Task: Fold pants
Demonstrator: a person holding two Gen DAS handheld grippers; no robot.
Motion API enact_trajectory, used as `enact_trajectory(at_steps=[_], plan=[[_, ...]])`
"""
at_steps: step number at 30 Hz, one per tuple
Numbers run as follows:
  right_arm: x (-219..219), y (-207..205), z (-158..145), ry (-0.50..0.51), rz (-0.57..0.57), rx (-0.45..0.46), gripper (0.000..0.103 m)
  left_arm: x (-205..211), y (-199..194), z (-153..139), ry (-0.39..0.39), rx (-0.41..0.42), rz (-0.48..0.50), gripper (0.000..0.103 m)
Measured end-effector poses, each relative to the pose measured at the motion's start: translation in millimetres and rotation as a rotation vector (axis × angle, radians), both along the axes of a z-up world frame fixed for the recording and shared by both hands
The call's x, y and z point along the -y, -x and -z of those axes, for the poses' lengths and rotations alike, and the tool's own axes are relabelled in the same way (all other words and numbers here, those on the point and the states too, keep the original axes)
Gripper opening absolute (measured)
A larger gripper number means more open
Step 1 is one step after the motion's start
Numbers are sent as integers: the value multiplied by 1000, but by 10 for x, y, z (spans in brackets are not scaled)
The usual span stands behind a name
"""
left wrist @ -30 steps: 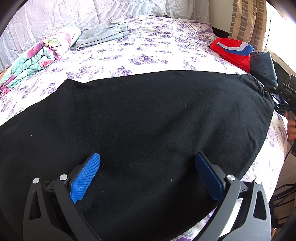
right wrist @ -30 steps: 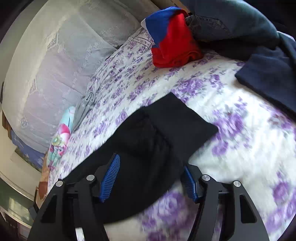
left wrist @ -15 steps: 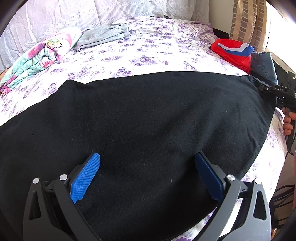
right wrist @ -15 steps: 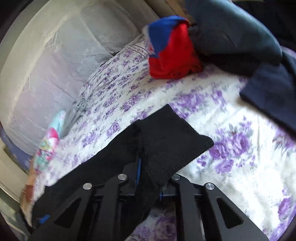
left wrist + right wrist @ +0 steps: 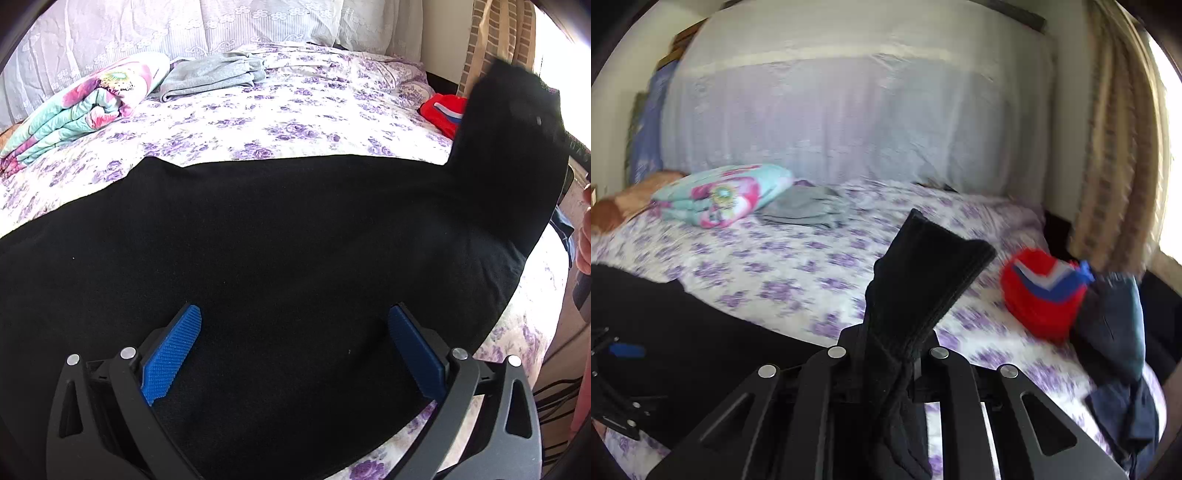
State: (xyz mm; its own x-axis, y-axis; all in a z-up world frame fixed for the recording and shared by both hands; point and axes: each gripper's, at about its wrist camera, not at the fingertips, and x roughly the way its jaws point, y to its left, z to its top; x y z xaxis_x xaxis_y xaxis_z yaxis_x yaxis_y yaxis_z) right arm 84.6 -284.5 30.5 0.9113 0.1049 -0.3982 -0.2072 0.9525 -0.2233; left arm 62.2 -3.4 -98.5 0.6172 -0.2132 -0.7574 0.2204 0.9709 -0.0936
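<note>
Black knit pants lie spread wide across the purple-flowered bedsheet, and the fold is only just starting, by the look of it: most of the fabric is flat on the bed, with one end raised at the far right of the left camera's view! That raised end sits clamped in the right gripper, its jaws squeezed together on a thick bunch of cloth that sticks up above them. Over on the other side, the left gripper hovers low over the near edge of the pants with its blue ribbed pads spread wide and nothing between them. What's left, I'd judge, is nearly everything: carrying that lifted end across, laying it down, squaring up. No boxes or baskets in sight, just other laundry on the bed: a rolled floral blanket, a folded grey garment, a red-and-blue bundle touching a dark blue denim pile
</note>
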Motion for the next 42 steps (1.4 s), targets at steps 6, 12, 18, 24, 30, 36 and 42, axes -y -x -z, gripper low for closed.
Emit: enact_trajectory(at_steps=[6, 12, 18, 24, 30, 36, 42], plan=[[-822, 41, 151, 123, -133, -14, 13, -220, 99, -172, -49, 53, -43, 99], [-1542, 132, 656, 333, -258, -102, 13, -742, 198, -322, -109, 102, -157, 99], [-1861, 360, 993, 532, -305, -90, 13, -1148, 176, -286, -50, 72, -250, 99], [-1962, 515, 1021, 559, -318, -70, 13, -1275, 183, -232, 23, 88, -251, 99], [-2107, 564, 1172, 667, -328, -85, 21, -1310, 207, -219, 53, 89, -252, 99], [-1830, 897, 647, 397, -533, -137, 82, -1317, 210, -220, 62, 88, -249, 99], [-1200, 657, 337, 17, -478, -241, 53, -1248, 283, -278, 39, 109, -234, 99]])
